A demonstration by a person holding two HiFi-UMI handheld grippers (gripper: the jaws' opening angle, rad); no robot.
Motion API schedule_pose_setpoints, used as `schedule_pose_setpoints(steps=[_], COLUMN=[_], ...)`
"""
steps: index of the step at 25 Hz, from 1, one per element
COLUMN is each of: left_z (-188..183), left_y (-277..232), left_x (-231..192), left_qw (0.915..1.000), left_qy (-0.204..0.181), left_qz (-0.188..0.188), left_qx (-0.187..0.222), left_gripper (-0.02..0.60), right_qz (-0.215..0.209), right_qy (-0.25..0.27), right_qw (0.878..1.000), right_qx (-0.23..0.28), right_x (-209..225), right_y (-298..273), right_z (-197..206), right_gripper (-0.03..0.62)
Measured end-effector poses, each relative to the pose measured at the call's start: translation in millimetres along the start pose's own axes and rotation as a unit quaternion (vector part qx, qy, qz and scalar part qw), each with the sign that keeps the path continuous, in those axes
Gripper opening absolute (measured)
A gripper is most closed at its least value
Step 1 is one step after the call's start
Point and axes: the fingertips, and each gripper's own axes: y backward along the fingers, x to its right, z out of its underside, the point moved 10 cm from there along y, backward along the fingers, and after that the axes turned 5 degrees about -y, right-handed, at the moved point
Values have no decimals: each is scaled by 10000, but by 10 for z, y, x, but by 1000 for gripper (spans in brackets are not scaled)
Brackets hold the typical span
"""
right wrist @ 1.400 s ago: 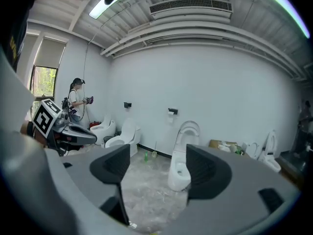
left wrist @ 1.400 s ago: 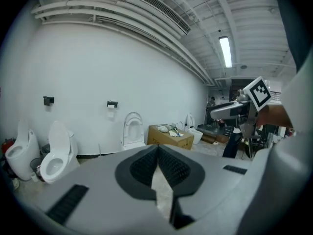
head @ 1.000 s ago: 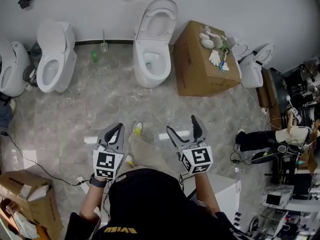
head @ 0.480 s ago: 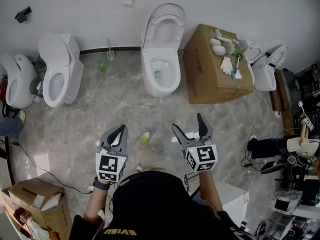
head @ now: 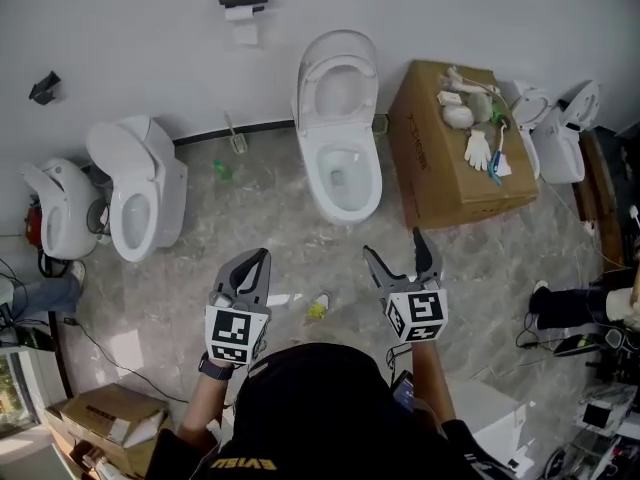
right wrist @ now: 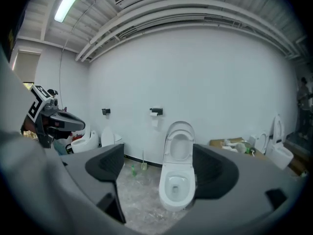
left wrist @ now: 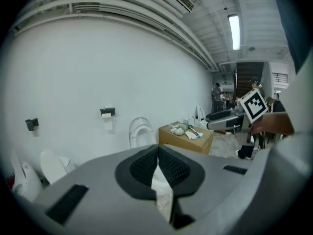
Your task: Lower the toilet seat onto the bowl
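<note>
A white toilet stands against the back wall with its seat raised upright. It also shows in the right gripper view, seat up above the bowl, framed between the jaws. My right gripper is open and empty, some way short of the bowl. My left gripper is shut on nothing, level with the right one, further left. In the left gripper view the raised seat peeks over the jaws.
A cardboard box with gloves and brushes on top stands right of the toilet. Two more toilets stand at the left, others at far right. A toilet brush and a green bottle lie by the wall.
The person has walked towards the toilet, so it sits lower and further right in the head view. Both grippers kept their poses, left shut, right open.
</note>
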Motion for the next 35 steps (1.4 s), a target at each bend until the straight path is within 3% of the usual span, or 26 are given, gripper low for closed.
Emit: schedule_pose_setpoints(steps=[10, 18, 25, 31, 35], left_z=[-137, -150, -519, -709, -657], left_y=[-579, -1342, -2306, -2921, -3264], left_x=[-194, -488, -1067, -1785, -2155], left_qw=[9996, 9985, 9964, 9952, 9940], left_qy=[-5, -3, -56, 209, 278], left_qz=[138, 501, 834, 891, 997], left_qx=[-261, -228, 101, 336, 344], left_gripper=[12, 12, 12, 12, 12], right_qz=[-133, 106, 470, 474, 293], right_qy=[108, 127, 201, 681, 1046], right_qw=[9996, 9993, 9979, 9944, 9890], right_qx=[-211, -322, -394, -656, -1000], right_x=[232, 453, 742, 773, 678], right_y=[-510, -962, -1721, -2551, -2996], right_z=[-112, -181, -556, -1000, -1083], right_gripper=[413, 413, 411, 402, 394])
